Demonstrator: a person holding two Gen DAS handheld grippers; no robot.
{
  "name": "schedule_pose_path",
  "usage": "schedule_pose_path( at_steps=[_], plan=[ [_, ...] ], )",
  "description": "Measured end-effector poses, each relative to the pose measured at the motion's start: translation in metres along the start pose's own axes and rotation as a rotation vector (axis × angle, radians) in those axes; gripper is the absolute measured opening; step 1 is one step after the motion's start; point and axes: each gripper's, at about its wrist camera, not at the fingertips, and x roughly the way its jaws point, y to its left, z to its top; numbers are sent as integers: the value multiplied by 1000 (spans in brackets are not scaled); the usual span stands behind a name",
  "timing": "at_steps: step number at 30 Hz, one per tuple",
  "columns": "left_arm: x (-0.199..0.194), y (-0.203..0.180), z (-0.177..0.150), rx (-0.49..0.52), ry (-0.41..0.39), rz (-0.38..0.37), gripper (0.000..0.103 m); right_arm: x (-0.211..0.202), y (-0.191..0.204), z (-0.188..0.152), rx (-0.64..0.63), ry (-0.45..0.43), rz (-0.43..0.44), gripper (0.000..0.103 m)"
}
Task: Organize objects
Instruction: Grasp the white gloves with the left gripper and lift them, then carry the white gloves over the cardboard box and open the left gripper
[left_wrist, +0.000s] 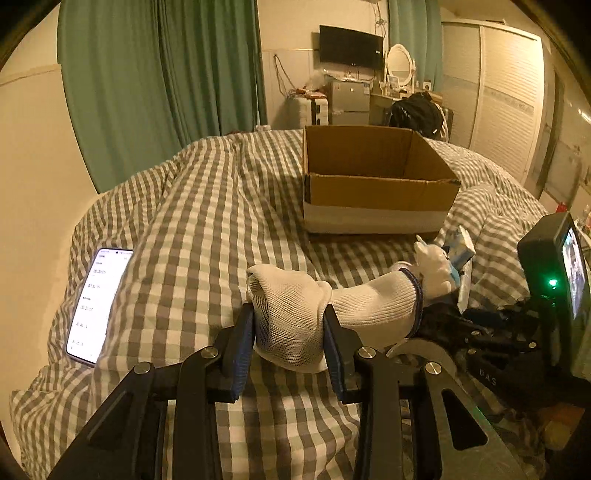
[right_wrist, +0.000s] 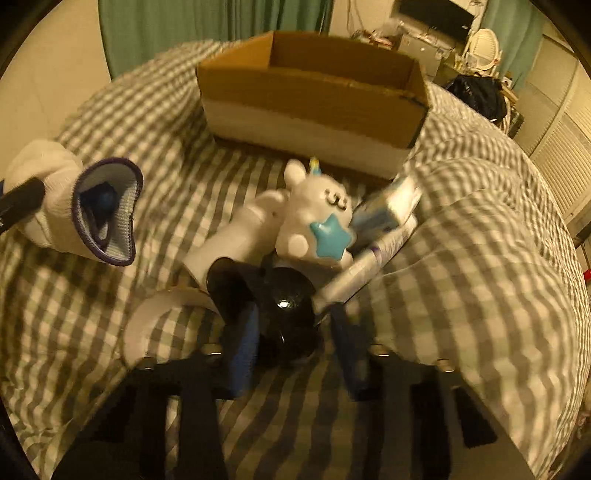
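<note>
- left wrist view: the left gripper (left_wrist: 290, 332) has its blue ribbed pads clamped on a white knitted glove (left_wrist: 295, 314), a loose mesh weave, bunched soft between the jaws; its ribbed cuff with a dark purple edge hangs out to the right.
- the glove is lifted just above a grey-and-white checked quilt (left_wrist: 207, 229), rumpled into soft ridges.
- far on the quilt stands an open cardboard box (left_wrist: 373, 192), square, brown corrugated walls with a white band low on its near side.
- near right of the box lies a small pile: a white plush toy (left_wrist: 432, 262) and a pale blue packet (left_wrist: 460, 249).
- only this view shows a lit phone (left_wrist: 98, 306), flat and glossy, on the quilt at near left.
- right wrist view (blurred): the right gripper (right_wrist: 288, 332) grasps a round, shiny black object (right_wrist: 284, 306) between its jaws, at the near edge of the pile.
- only here the toy (right_wrist: 317, 218) shows a turquoise star; beside it lie a white cylindrical piece (right_wrist: 240, 236) and a silvery tube (right_wrist: 365, 266).
- the glove (right_wrist: 74, 206) appears at left, cuff mouth open, well apart from the box (right_wrist: 314, 96).
</note>
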Motion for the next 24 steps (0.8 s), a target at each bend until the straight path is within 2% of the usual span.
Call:
schedule_pose_path(
  at_steps=[1,4,11,18,24],
  plan=[
    [0,0,0,-1,1,-1,35,3,1,0,-6,12,-3,18],
    [-1,1,1,-10,-1,-7,35,0,2,-2,-7,-1,-5,13],
    [-19,3,5,-17,-39,-2,35,-44,1,-7,-12,-125,-28,7],
    [-45,1,24,-13,-104,-8,35,-97,-4,2,3,-252,-22,7],
    [-59,-6,54,16,-159,-23,35,-135,-5,20,-5,-342,-15,7]
  ],
)
